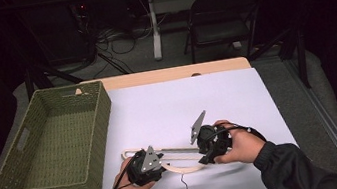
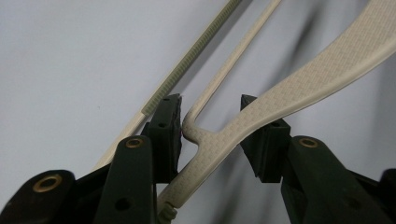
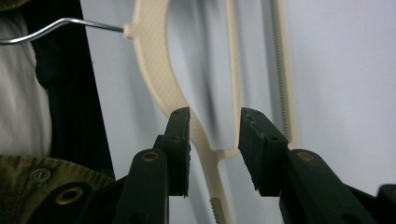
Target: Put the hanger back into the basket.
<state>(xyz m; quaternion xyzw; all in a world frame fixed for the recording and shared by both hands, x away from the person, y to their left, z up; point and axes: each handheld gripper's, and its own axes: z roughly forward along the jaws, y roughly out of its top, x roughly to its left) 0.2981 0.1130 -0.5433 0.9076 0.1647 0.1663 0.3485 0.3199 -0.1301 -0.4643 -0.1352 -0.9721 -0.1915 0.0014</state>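
Hanger (image 1: 181, 159) lies on white sheet (image 1: 183, 102) beside woven basket (image 1: 57, 141); both grippers' jaws gape around it; chair (image 1: 220, 13) stands behind.

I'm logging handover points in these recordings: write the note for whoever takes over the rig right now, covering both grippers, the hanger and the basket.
Left gripper: jaws open, straddling the cream hanger near one end, where its thin bar meets the arm; not clamped.
Right gripper: jaws open, straddling the hanger's other arm at the same kind of joint; not clamped.
The hanger lies flat on the white sheet near the person's edge of the table, with its wire hook pointing toward the person.
Woven green basket: at the table's left, nothing in it.
Done: both grippers lined up on the hanger.
Left, probably: close both, lift, move it to the basket.
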